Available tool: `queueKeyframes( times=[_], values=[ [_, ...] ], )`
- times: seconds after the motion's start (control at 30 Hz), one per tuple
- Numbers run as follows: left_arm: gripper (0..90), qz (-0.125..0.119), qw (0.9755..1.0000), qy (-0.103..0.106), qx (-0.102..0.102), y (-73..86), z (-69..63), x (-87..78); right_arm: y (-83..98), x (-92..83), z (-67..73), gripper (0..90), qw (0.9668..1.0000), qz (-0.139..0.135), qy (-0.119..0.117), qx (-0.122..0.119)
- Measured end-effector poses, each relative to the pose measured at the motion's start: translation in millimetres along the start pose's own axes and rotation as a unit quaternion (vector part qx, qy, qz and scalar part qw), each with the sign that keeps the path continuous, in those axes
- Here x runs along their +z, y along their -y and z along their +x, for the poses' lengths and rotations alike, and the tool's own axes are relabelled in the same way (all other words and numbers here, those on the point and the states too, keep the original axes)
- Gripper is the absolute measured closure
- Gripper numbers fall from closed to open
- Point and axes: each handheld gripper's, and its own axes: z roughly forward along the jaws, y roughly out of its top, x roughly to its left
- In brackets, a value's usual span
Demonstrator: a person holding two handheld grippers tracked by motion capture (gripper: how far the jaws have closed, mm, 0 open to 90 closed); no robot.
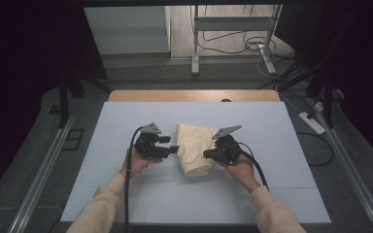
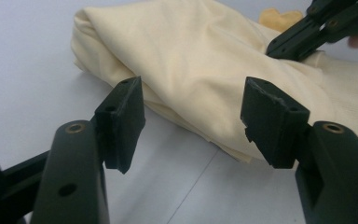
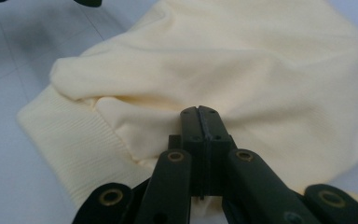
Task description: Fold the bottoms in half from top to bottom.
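Right gripper (image 3: 200,112) jaws are closed, pressed against the cream garment (image 1: 194,148); left gripper (image 2: 193,123) jaws gape open, its folded edge straight ahead.

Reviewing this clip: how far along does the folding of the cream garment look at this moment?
Done: the cream garment already lies folded into a compact bundle on the pale blue table.
In hand: the right hand-held gripper is shut, its tips on the fabric; whether cloth is pinched, I cannot tell.
Left: the left hand-held gripper hangs open beside the bundle's edge, gripping nothing, so any further fold is not yet started.
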Motion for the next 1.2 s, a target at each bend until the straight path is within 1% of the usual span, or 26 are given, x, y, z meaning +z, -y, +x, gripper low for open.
queueKeyframes(
  times=[0.13, 0.23, 0.37, 0.5, 0.57, 0.63, 0.7, 0.73, 0.8, 1.0, 1.07, 1.13, 1.2],
  values=[
    [38.2, 0.003, 1.0000, 0.001, 0.002, 1.1, -1.6, -0.5, 4.7, -20.5, -0.2, 89.1, 0.9998, -0.016, 0.009, 0.000],
    [37.7, 0.005, 1.0000, 0.001, 0.002, 2.5, -3.5, -1.0, 12.6, -33.6, -3.3, 89.0, 0.9995, -0.025, 0.017, 0.001],
    [37.3, 0.006, 1.0000, 0.000, 0.000, 7.5, -5.2, -5.2, 25.1, -40.9, -8.9, 88.1, 0.9992, -0.032, 0.024, 0.010],
    [37.3, 0.010, 0.9999, -0.001, -0.006, 16.2, -5.1, -9.1, 35.8, -45.4, -10.8, 78.6, 0.9986, -0.038, 0.035, 0.011],
    [37.1, 0.012, 0.9999, -0.002, -0.009, 21.0, -5.2, -11.1, 39.5, -47.2, -11.5, 70.1, 0.9983, -0.041, 0.037, 0.017],
    [36.6, 0.015, 0.9998, -0.003, -0.012, 26.0, -6.2, -14.6, 42.4, -49.1, -11.8, 63.8, 0.9982, -0.039, 0.043, 0.016],
    [36.5, 0.016, 0.9998, -0.004, -0.013, 32.2, -7.8, -19.1, 46.0, -51.3, -11.4, 56.8, 0.9981, -0.039, 0.044, 0.017],
    [36.4, 0.019, 0.9997, -0.005, -0.013, 35.2, -8.7, -21.4, 48.0, -52.2, -10.8, 53.7, 0.9979, -0.039, 0.049, 0.015],
    [36.1, 0.019, 0.9997, -0.006, -0.016, 41.0, -9.8, -25.9, 51.9, -54.1, -10.2, 50.7, 0.9978, -0.036, 0.054, 0.013],
    [35.5, 0.022, 0.9993, -0.011, -0.028, 56.7, -10.6, -37.1, 63.7, -57.1, -11.5, 43.2, 0.9973, -0.027, 0.067, 0.017],
    [35.3, 0.025, 0.9992, -0.012, -0.030, 61.0, -10.5, -39.9, 68.1, -58.7, -12.3, 42.1, 0.9973, -0.025, 0.067, 0.017],
    [35.3, 0.024, 0.9991, -0.012, -0.033, 64.9, -10.9, -43.2, 73.2, -61.1, -13.4, 40.6, 0.9970, -0.025, 0.072, 0.017],
    [35.3, 0.022, 0.9990, -0.012, -0.036, 68.1, -12.5, -45.6, 77.3, -63.1, -14.1, 39.6, 0.9969, -0.028, 0.071, 0.019]
  ],
)
